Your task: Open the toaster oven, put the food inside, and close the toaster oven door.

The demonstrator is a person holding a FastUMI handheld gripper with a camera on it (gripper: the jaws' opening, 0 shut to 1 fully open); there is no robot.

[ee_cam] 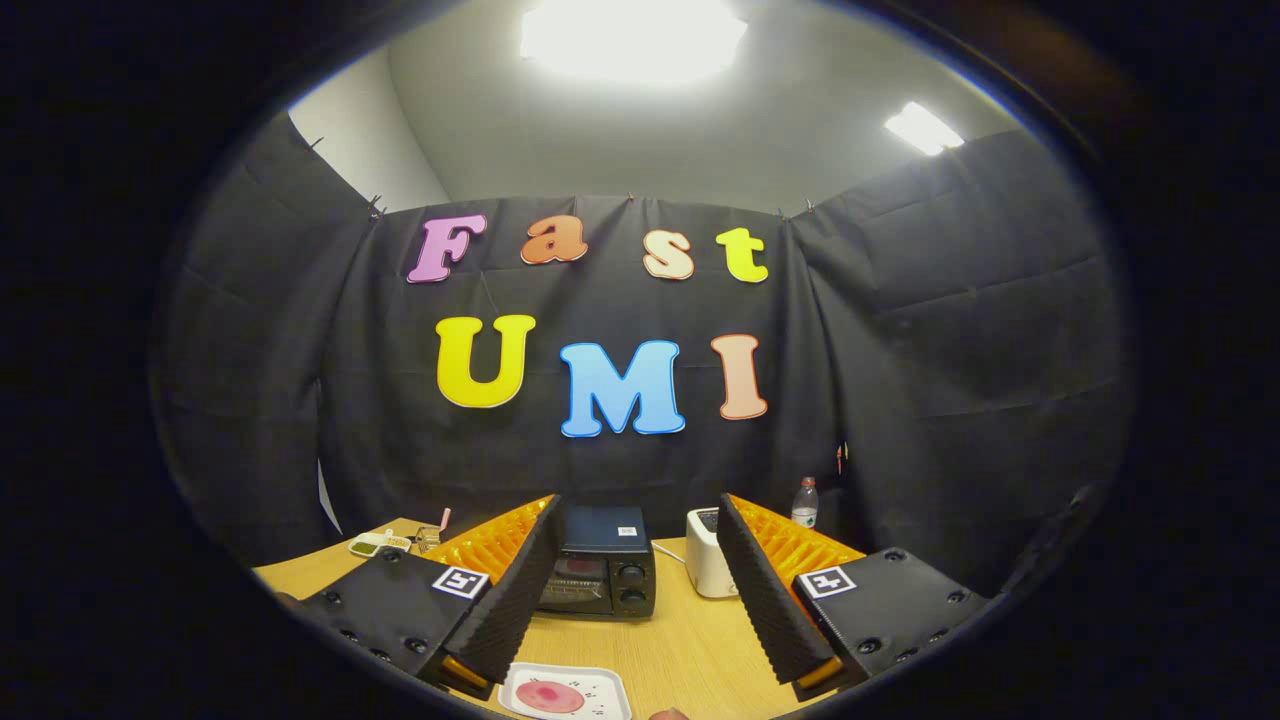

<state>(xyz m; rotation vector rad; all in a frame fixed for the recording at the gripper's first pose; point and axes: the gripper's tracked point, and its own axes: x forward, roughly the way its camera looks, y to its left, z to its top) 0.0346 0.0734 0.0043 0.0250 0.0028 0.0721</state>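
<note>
A small black toaster oven (600, 570) stands on the wooden table (680, 650) beyond my fingers, partly hidden behind the left finger; its glass door is shut, with two knobs on its right side. Near the table's front edge, just below the left finger, a white plate (566, 692) holds a round pink piece of food (549, 696). My gripper (640, 515) is open, held above the table, with nothing between its fingers (510, 590).
A white toaster (708, 566) stands right of the oven, with a water bottle (805, 503) behind it by the cloth wall. At the back left of the table lie a small dish (379, 545) and some small items (432, 535).
</note>
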